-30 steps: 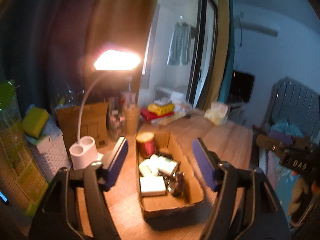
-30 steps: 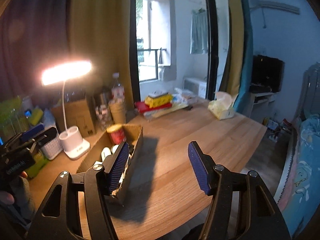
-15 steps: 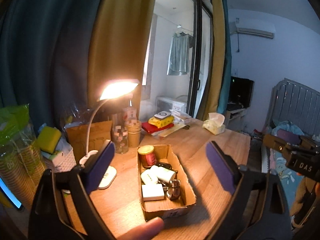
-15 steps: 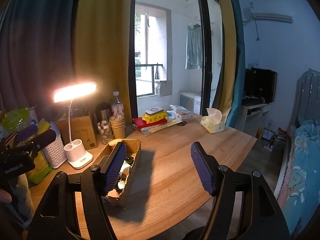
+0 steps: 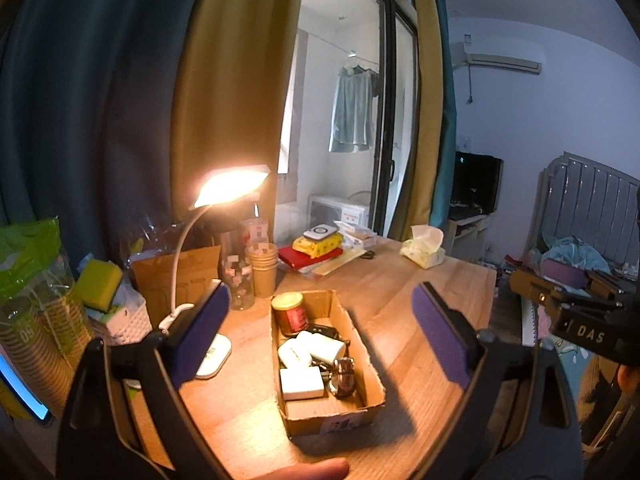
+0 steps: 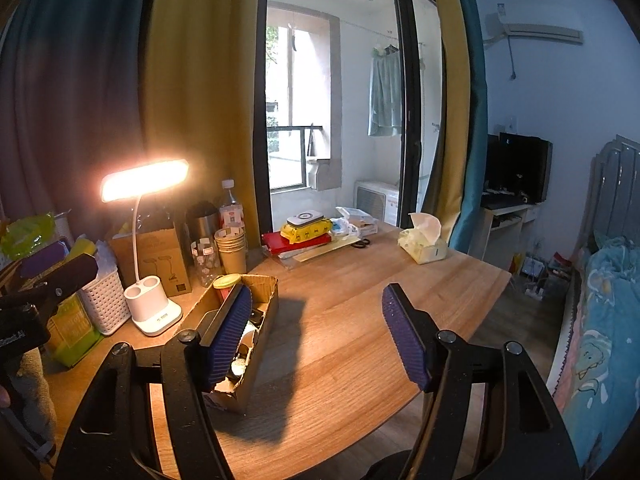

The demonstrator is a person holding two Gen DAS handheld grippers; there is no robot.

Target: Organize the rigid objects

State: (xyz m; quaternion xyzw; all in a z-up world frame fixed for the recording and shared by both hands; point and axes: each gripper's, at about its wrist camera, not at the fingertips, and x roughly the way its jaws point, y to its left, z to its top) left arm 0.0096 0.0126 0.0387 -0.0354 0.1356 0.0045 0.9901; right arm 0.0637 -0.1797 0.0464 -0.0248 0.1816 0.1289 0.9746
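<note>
A shallow cardboard box [image 5: 366, 412] sits on the wooden table and holds a red tin with a gold lid [image 5: 289, 314], white chargers [image 5: 301, 383], a dark key fob and a metal piece [image 5: 344, 374]. It also shows in the right wrist view [image 6: 262, 320]. My left gripper [image 5: 320, 338] is open and empty, held above and in front of the box. My right gripper [image 6: 316, 340] is open and empty, to the right of the box over bare table.
A lit white desk lamp [image 6: 154, 312], a white basket [image 6: 105, 300], paper cups [image 6: 232, 250], a jar, a brown carton, stacked books with a yellow toy bus [image 6: 306, 230] and a tissue pack [image 6: 424, 240] line the table's back. The table edge [image 6: 492, 296] and a bed lie right.
Both grippers have pulled back and risen away from the box, so the box looks smaller and more of the room shows. Both stay open and empty.
</note>
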